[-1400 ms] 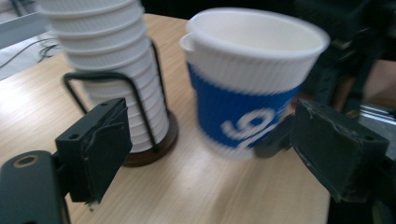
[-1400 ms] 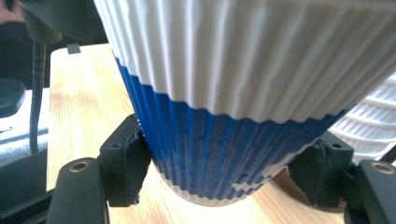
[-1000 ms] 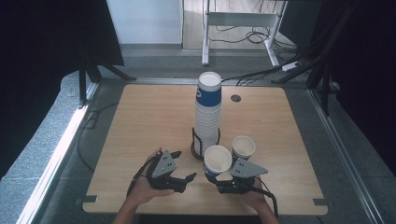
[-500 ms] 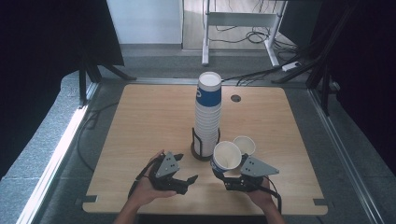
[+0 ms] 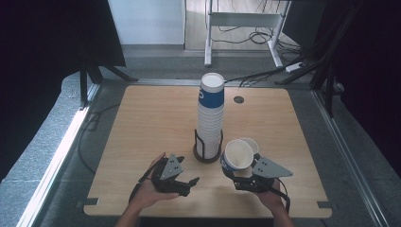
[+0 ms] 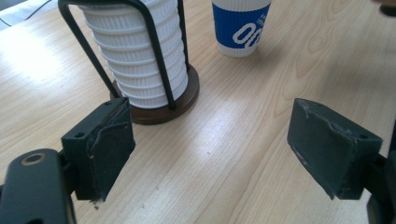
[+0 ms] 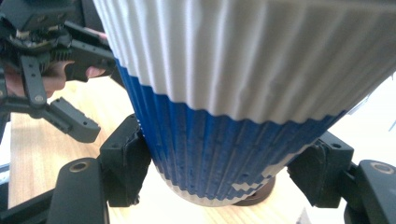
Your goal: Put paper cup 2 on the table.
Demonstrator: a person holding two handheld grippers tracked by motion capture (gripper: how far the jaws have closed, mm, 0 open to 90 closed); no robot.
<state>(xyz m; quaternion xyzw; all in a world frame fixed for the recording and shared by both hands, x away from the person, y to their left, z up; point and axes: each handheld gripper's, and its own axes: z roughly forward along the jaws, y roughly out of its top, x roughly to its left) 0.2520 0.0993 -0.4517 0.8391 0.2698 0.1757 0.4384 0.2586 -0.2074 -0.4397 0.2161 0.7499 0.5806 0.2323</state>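
The right gripper (image 5: 238, 179) has its jaws clamped on a paper cup (image 5: 238, 155), low on the blue band near the base, one pad on each side. The cup sits tilted above the table (image 5: 142, 123), just beside the tall stack of cups (image 5: 210, 116) in its wire holder (image 5: 207, 150), with a second cup (image 5: 251, 143) standing right behind it. I judge the cup light and easily crushed; its ribbed wall gives the pads purchase, and the firmer bottom ring looks the safest place to squeeze, since the open rim would buckle. The left gripper (image 5: 188, 184) rests low over the table with its jaws partly apart and nothing between them, a little way from the holder.
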